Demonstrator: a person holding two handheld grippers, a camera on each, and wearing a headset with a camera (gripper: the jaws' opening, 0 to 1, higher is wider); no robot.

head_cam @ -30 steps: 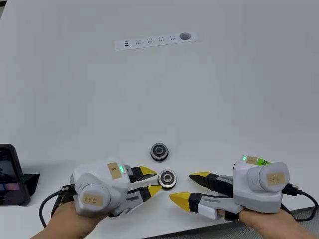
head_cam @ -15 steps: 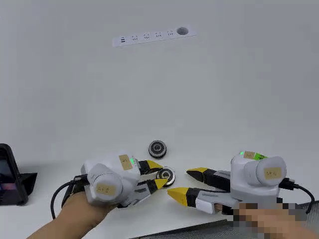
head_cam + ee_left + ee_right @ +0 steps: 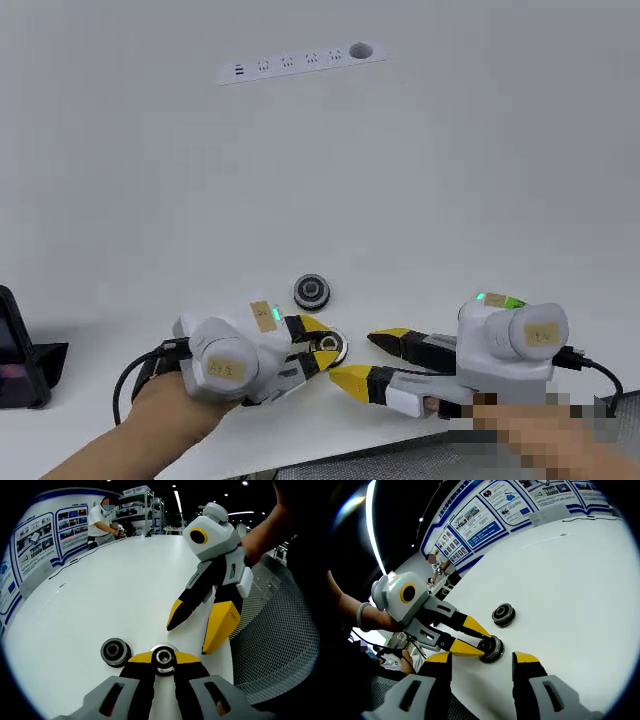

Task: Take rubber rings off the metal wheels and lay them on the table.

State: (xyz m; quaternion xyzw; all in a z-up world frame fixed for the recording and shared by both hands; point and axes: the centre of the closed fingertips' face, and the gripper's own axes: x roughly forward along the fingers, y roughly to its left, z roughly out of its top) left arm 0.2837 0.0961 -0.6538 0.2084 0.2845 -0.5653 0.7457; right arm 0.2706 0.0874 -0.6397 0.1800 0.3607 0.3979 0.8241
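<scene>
Fingers (image 3: 140,658) of the left gripper (image 3: 320,343) clench a black-rubber-ringed metal wheel (image 3: 164,656) lying flat, axle upward; right gripper (image 3: 365,358), at 3 o'clock, gapes released.

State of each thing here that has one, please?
left gripper: shut on near wheel.
right gripper: open, holding nothing, tips close to that wheel.
near wheel: clamped, low over the table.
far wheel: flat on the table, untouched, dark ring on.
power strip: no plugs in it.
</scene>
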